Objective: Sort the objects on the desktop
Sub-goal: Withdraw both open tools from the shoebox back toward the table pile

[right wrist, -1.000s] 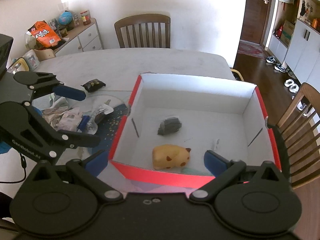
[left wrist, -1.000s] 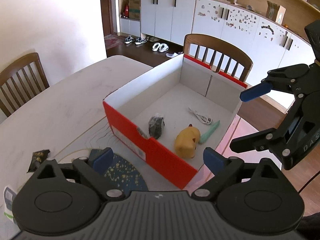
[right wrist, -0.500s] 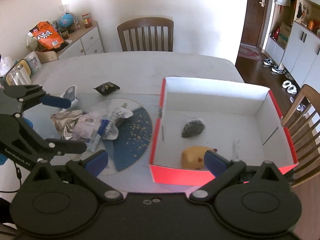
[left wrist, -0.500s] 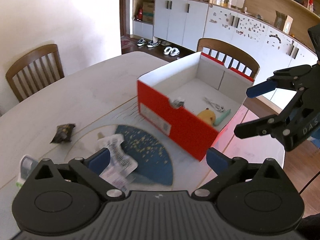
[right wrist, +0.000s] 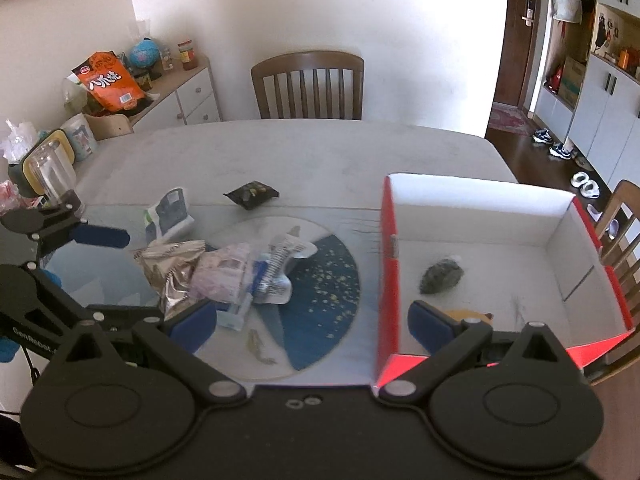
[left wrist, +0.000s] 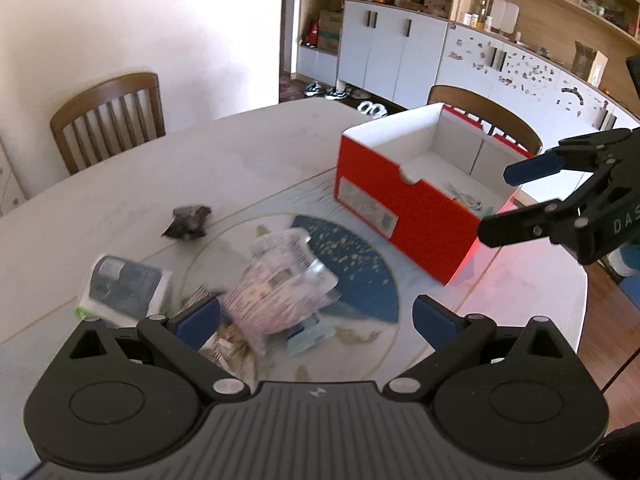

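Both claws hang wide open above the bench [right wrist: 280, 148], and neither holds or touches anything. The left claw [left wrist: 316, 318] is spread over a loose heap of wrappers: a pink-and-white packet [left wrist: 280, 292] lies between its blue pads [left wrist: 198, 316], below them and blurred, with a crinkled silver foil bag [right wrist: 172, 264] and a clear printed wrapper [right wrist: 284, 260] lying against it in the right wrist view. A white-and-dark pouch [left wrist: 124, 288] sits just left of the heap, and a small dark snack packet [right wrist: 251, 194] lies apart from it, farther across the bench. The right claw [right wrist: 312, 326] is equally agape, one pad over the blue fan-shaped print on the mat [right wrist: 320, 300] and the other over the near corner of the red-and-white box [right wrist: 390, 280]. The box stands on the bench to the right of the heap, and inside it are a dark crumpled packet [right wrist: 442, 276], a yellow toy [right wrist: 472, 316] partly hidden behind the right claw's finger, and a thin cable [left wrist: 464, 198] that is hard to make out.
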Action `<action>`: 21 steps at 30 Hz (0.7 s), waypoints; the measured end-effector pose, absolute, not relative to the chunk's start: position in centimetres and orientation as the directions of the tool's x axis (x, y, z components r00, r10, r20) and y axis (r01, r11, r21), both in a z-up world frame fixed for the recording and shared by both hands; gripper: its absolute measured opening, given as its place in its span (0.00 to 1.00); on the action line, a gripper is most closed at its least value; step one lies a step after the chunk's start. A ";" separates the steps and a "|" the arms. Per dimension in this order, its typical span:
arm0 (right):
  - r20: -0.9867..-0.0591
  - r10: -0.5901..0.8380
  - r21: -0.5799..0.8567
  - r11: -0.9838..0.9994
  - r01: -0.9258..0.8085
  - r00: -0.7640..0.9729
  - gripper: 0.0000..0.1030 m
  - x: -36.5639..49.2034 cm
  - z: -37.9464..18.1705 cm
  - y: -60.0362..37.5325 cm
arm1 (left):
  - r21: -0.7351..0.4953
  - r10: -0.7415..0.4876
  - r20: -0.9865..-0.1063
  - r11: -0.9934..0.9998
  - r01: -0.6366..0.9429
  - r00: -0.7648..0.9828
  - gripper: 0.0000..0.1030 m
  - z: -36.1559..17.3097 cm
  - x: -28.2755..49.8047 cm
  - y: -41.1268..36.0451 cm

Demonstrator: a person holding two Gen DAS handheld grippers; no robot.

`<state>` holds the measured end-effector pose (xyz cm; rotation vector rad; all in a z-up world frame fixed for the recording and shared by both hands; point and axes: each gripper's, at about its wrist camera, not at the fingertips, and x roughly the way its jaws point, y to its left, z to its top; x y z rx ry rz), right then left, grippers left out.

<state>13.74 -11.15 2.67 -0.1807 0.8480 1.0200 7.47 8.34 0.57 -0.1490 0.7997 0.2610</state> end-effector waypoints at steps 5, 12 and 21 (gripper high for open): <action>-0.688 0.679 0.244 0.549 -0.799 0.257 1.00 12.8 2.5 -9.8 | -0.023 0.190 -0.722 0.954 -0.298 0.666 1.00 -0.1 6.0 9.3; -0.669 0.682 0.232 0.570 -0.788 0.296 1.00 11.2 2.2 -7.7 | -0.023 0.213 -0.723 0.944 -0.330 0.657 1.00 -1.3 4.9 10.9; -0.659 0.694 0.247 0.564 -0.788 0.290 0.99 9.8 1.4 -4.3 | -0.044 0.216 -0.742 0.929 -0.367 0.635 1.00 -3.6 4.4 13.2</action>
